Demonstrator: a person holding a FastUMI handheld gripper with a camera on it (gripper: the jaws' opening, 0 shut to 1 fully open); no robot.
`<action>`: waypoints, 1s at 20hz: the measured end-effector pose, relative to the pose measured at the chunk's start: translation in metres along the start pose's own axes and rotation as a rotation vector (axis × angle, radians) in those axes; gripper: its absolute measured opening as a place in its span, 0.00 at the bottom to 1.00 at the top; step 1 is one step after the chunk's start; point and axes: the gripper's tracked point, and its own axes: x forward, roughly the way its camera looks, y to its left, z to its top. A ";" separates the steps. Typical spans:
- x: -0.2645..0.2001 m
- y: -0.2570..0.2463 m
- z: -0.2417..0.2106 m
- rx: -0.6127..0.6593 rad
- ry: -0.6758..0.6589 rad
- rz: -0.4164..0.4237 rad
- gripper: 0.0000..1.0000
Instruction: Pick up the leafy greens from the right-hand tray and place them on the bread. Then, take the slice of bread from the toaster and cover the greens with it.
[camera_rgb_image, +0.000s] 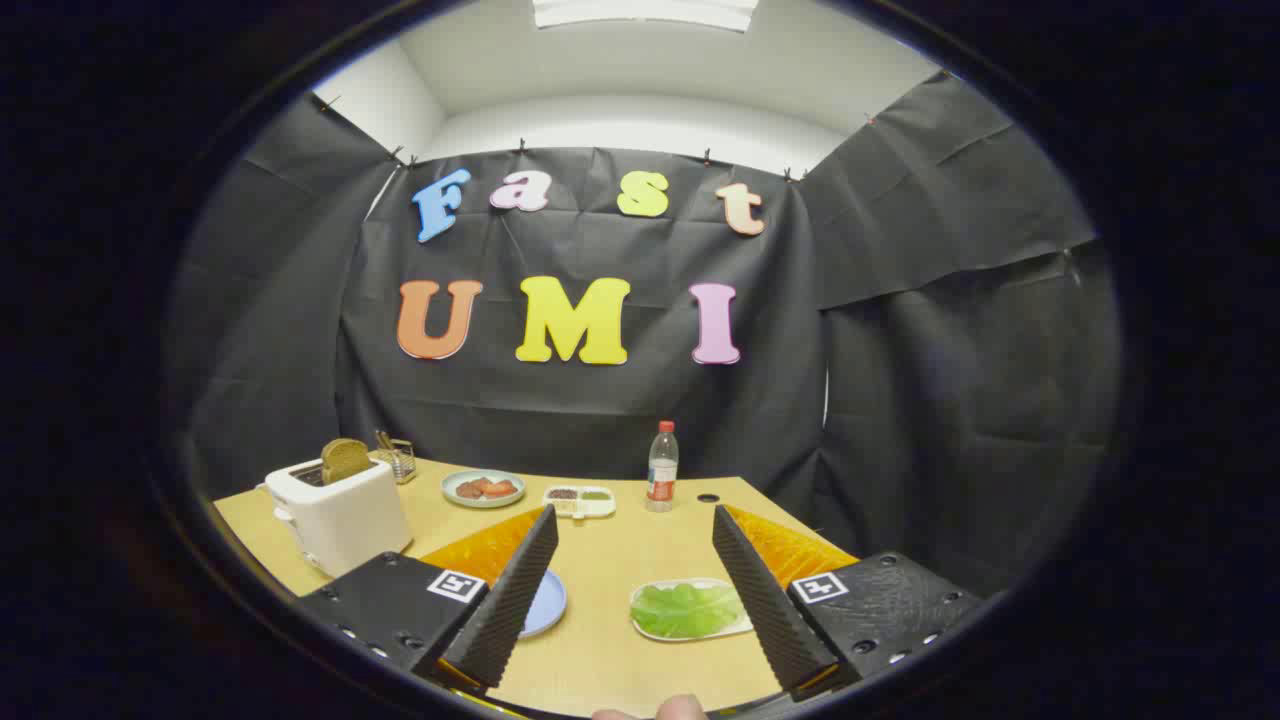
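green leafy greens (688, 608), white toaster (340, 512), blue plate (546, 602)

1. No text on any object can be read.
2. The bottle (662, 466), standing on the desk (620, 560) well beyond the jaws, carries a label too small to read.
3. Each gripper finger mount bears a square black-and-white coded marker (456, 585), without letters.

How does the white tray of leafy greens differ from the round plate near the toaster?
The white oblong tray of leafy greens lies close, between the open hand-held gripper's fingers; the round pale-green plate sits far beyond them. The tray holds flat green leaves; the plate holds reddish-brown pieces. Both rest flat on the wooden table.
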 end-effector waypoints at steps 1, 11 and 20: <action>0.001 0.001 0.000 0.003 0.002 0.007 0.95; 0.008 -0.002 0.000 -0.005 -0.004 -0.003 0.95; 0.007 -0.005 0.004 -0.021 -0.017 0.000 0.95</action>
